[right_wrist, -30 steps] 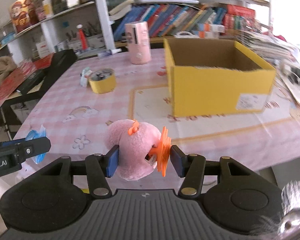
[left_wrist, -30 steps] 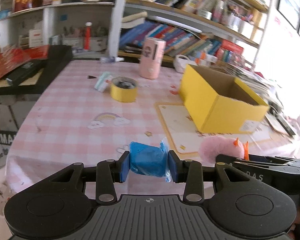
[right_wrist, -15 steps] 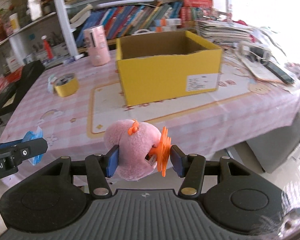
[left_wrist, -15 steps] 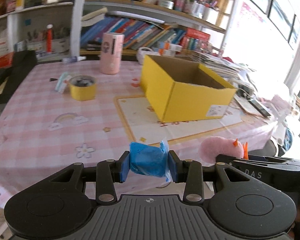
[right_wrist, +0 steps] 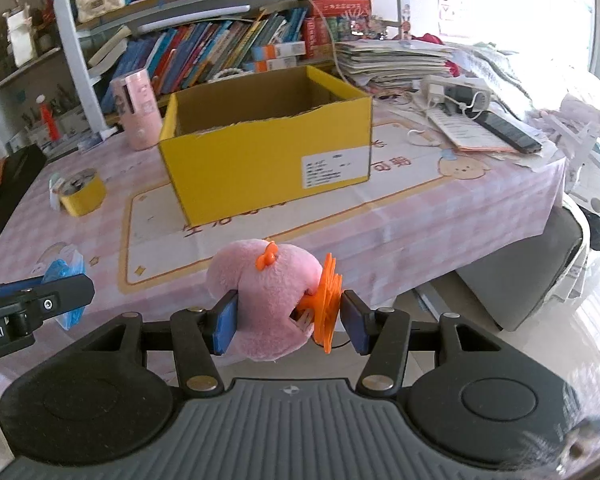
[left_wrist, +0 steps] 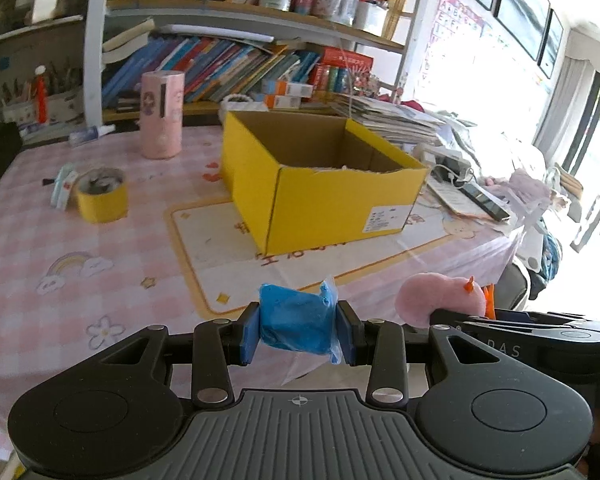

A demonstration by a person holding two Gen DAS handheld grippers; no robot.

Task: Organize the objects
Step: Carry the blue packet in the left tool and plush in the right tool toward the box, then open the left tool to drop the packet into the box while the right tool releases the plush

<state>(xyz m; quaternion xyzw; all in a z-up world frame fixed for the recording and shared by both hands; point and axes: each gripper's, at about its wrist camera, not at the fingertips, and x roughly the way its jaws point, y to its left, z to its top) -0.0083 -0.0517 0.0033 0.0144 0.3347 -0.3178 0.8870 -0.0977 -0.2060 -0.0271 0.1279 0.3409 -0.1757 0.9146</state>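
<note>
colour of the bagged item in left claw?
Blue packet, clear wrap; left wrist view shows it best.

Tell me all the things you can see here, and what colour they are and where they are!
open cardboard box: one, yellow, middle of the table
checked tablecloth: one, pink and white, covering the table
tape roll: one, yellow, left of the box
tall cylinder cup: one, pink, behind the box to the left
books: many, mixed colours, on the shelf behind the table
paper stack: one, whitish, right of the box
bagged soft lump: one, blue, held in the left gripper
plush toy: one, pink with orange parts, held in the right gripper
left gripper: one, black
right gripper: one, black
</note>
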